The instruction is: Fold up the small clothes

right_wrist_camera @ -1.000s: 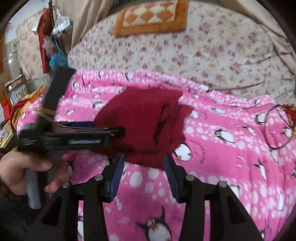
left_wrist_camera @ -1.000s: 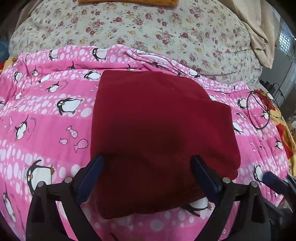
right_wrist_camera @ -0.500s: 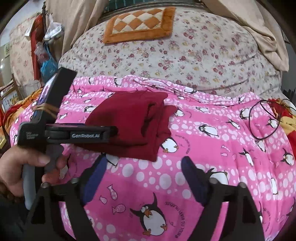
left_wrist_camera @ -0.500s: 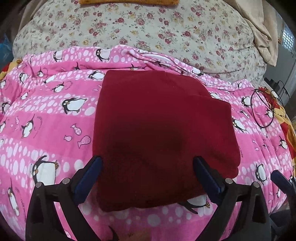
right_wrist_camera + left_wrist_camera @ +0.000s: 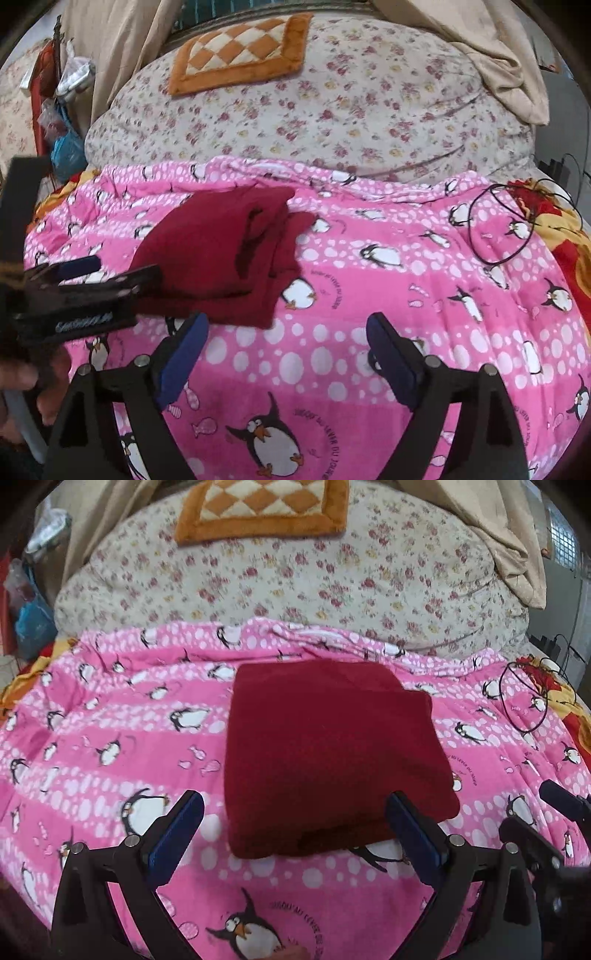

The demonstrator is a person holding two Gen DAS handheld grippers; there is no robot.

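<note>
Where the pink penguin-print fleece blanket (image 5: 110, 716) covers the bed, one dark red folded knit garment (image 5: 328, 753) lies flat at its centre. Left gripper (image 5: 295, 827): fingers wide, empty, near the garment's front edge. Right gripper (image 5: 288, 354): fingers wide, empty, beside the garment.

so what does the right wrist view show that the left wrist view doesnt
Only the right wrist view shows the folded layers along the side of the dark red garment, the whole left gripper side-on and the hand holding it. Only the left wrist view shows the garment's flat top as a neat rectangle, plus the right gripper at its edge. Both share the pink penguin blanket, the orange checkered cushion and open, empty jaws.
</note>
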